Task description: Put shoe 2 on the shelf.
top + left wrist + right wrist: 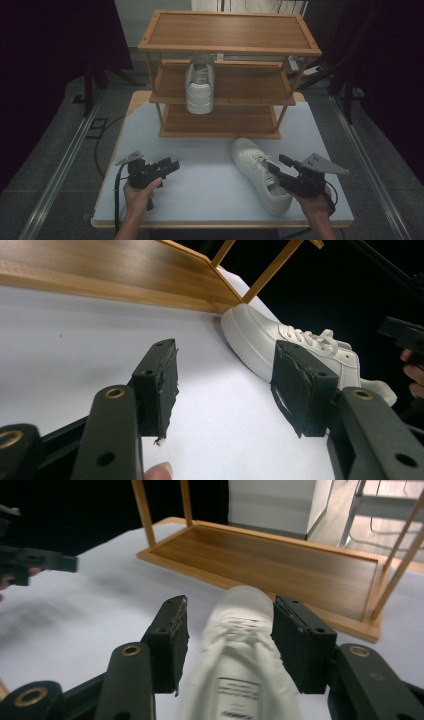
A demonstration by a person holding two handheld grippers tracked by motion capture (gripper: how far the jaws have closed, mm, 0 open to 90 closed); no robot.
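White tabletop (200, 185): left gripper (167, 167) gapes empty (right gripper (278, 167) straddles sneaker (260, 172), unclamped).

White table (210, 185) bears wooden rack (225, 70) and sneaker (260, 172).

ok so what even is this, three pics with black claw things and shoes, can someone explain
A person holds a hand-held two-jaw gripper in each hand. One picture looks down from above; the other two come from cameras riding on each gripper.

On the white table stands a three-tier wooden shoe rack, with one white sneaker on its middle shelf. A second white sneaker on the table lies between the open jaws of the right gripper, not yet squeezed. The left gripper is open and holds nothing.
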